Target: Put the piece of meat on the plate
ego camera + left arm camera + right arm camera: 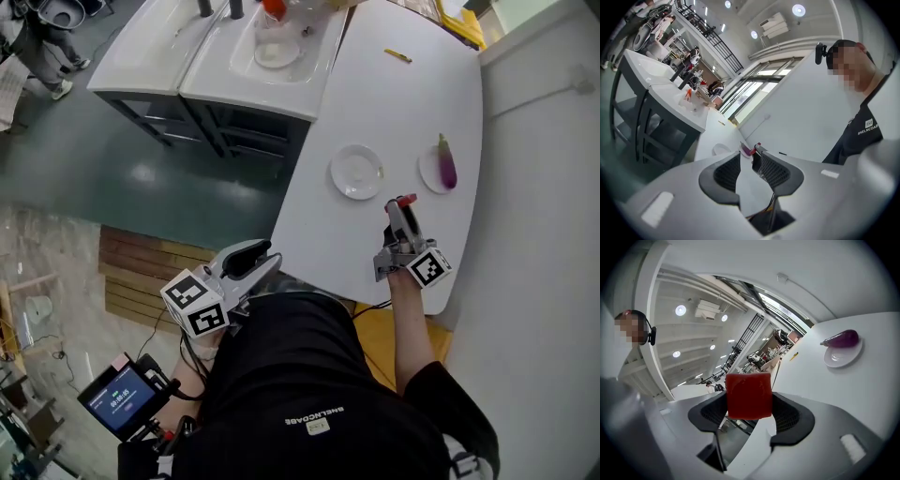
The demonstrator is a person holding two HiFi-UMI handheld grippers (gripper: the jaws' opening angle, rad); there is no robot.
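**Head view.**
- Item 1: white tabletop [394, 103].
- Item 2: empty plate [357, 172], taken as the reference.
- Item 3: second plate [429, 176], just beside the empty plate on its right, with an aubergine [447, 162] laid on it.
- Item 4: right tongs [401, 203], held near the empty plate, on the person's side of it and slightly to the right. A red tip is seen at their end.
- Item 5: left tongs [270, 256], kept well apart from the empty plate, beyond the tabletop's near edge.

**Left gripper view.** The left tongs are shown with jaws apart and nothing between them. The empty plate is seen far ahead.

**Right gripper view.** The piece of meat [749, 395] is shown clamped in the right tongs. It is gripped low on two opposite sides, and its upper half stands clear of the pads. It is carried in the air and is not yet set on the empty plate, which is not shown here.

**Handling, as judged.** The meat is a small squared red slab, probably light and fairly firm, with smooth sides that could slip. The present hold across its lower half is thought sound. A low release over the empty plate's centre is advised.
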